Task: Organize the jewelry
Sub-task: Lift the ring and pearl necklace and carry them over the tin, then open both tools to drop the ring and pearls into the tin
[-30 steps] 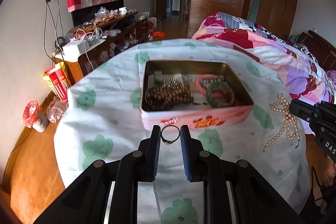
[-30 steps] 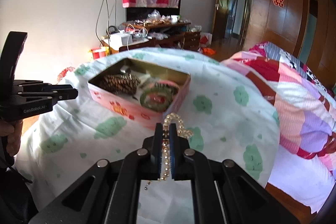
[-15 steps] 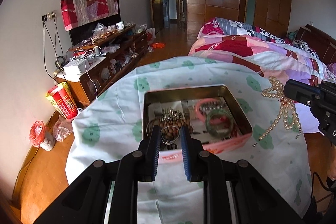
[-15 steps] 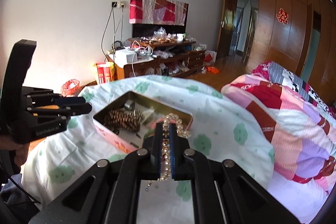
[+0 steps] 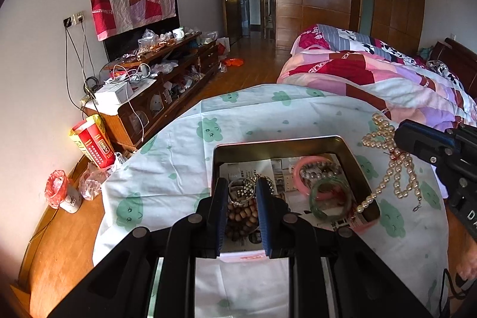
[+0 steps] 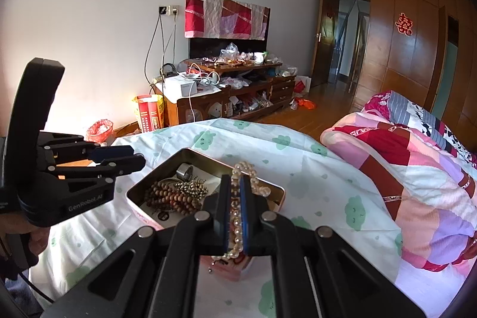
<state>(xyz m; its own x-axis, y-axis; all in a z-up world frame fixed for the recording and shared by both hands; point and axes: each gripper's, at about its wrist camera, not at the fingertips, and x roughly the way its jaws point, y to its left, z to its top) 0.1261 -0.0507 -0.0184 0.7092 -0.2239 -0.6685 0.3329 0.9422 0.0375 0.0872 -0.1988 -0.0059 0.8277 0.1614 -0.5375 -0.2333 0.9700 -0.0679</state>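
Note:
A pink tin box [image 5: 298, 140] sits on the cloud-print cloth, holding brown wooden beads [image 5: 240, 216], a metal bead chain, a pink bangle [image 5: 301, 166] and a green bangle [image 5: 329, 200]. My left gripper [image 5: 242, 192] is shut on a silver ring [image 5: 241, 189] and holds it above the tin's left side. My right gripper [image 6: 235, 198] is shut on a pearl necklace [image 6: 235, 216], held over the tin's right edge; the necklace [image 5: 390, 163] dangles there in the left wrist view. The tin [image 6: 208, 158] also shows in the right wrist view.
The cloth-covered table [image 5: 167, 157] drops off at left to a wooden floor. A cluttered TV cabinet [image 5: 155, 85] stands against the wall. A bed with a pink patchwork quilt [image 5: 372, 79] lies at right. A red carton [image 5: 92, 142] and a small bin [image 5: 61, 192] sit on the floor.
Both grippers have risen and moved forward over the tin. The ring, earlier in front of the tin, now hangs above its inside. The pearl necklace was lifted off the cloth to the tin's right edge.

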